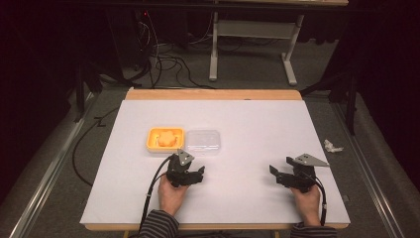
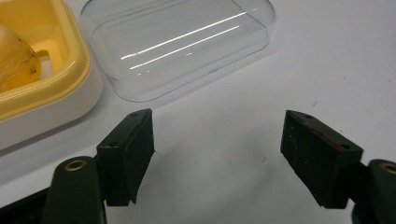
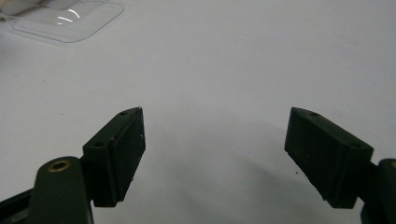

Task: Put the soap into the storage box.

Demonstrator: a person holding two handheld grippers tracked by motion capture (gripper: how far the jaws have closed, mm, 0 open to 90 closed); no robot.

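A white-topped bench (image 1: 257, 129) with a wooden far edge carried two small things left of its middle: a yellow tray (image 1: 166, 139) holding a pale orange lump of food (image 1: 166, 138), and a clear plastic lid (image 1: 203, 142) lying flat just to the tray's right, their sides touching or very nearly so.

The left gripper (image 1: 199, 173) sat low over the bench just in front of these two, held in the person's left hand (image 1: 172, 193), its cable trailing back toward the near edge. In the left gripper view its jaws stood wide apart with nothing between them but bare white surface; the clear lid (image 2: 180, 46) lay just ahead of the left jaw, and the yellow tray (image 2: 44, 88) with the food (image 2: 16, 58) sat off to the upper left. Nothing stood between the jaws and the lid.

The right gripper (image 1: 274, 173) was well apart on the right side of the bench, held in the right hand (image 1: 307, 201), with the grey three-cornered plate on top. Its jaws were also spread wide and empty over bare surface in the right gripper view, the lid (image 3: 70, 21) far off at the upper left corner.

Beyond the bench, on the grey floor, black cables (image 1: 166, 62) snaked near the white legs of another table (image 1: 252, 37). A crumpled white scrap (image 1: 332, 146) lay on the floor right of the bench.
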